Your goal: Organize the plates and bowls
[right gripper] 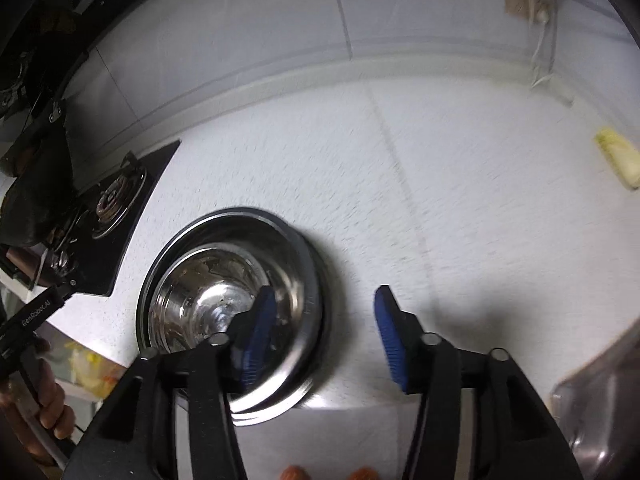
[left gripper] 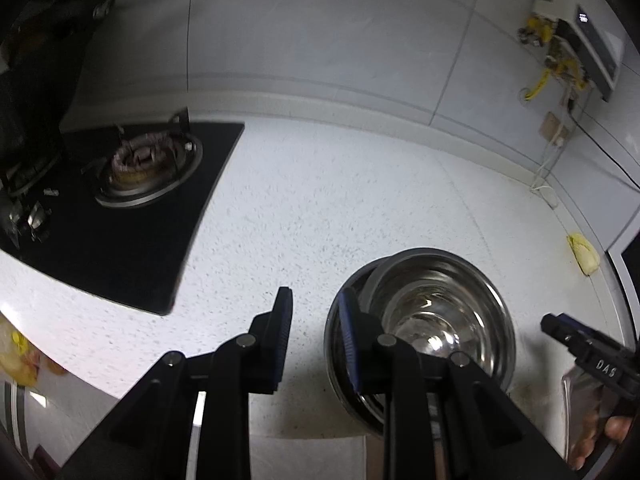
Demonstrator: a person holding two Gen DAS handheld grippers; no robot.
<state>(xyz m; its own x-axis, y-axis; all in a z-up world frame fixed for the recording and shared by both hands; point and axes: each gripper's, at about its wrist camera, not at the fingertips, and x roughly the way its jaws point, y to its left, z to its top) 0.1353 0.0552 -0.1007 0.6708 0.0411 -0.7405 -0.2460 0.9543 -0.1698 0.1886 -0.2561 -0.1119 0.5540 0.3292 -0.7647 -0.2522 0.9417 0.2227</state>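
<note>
Nested steel bowls (left gripper: pixel 436 312) stand on the white speckled counter (left gripper: pixel 320 200); a smaller bowl sits tilted inside a larger one. My left gripper (left gripper: pixel 316 336) is open and empty; its right finger overlaps the bowls' left rim, its left finger is over bare counter. In the right wrist view the same bowls (right gripper: pixel 208 280) lie at the lower left. My right gripper (right gripper: pixel 320 336) is open and empty, with its left finger over the bowls' inside and its right finger over the counter. The right gripper also shows at the left wrist view's right edge (left gripper: pixel 560 330).
A black gas hob (left gripper: pixel 132 200) with a burner lies to the left. A yellow sponge (left gripper: pixel 584 254) lies near the back right wall. A steel sink edge (right gripper: pixel 600 400) is at the right. Cables and a wall heater (left gripper: pixel 592 52) hang on the tiled wall.
</note>
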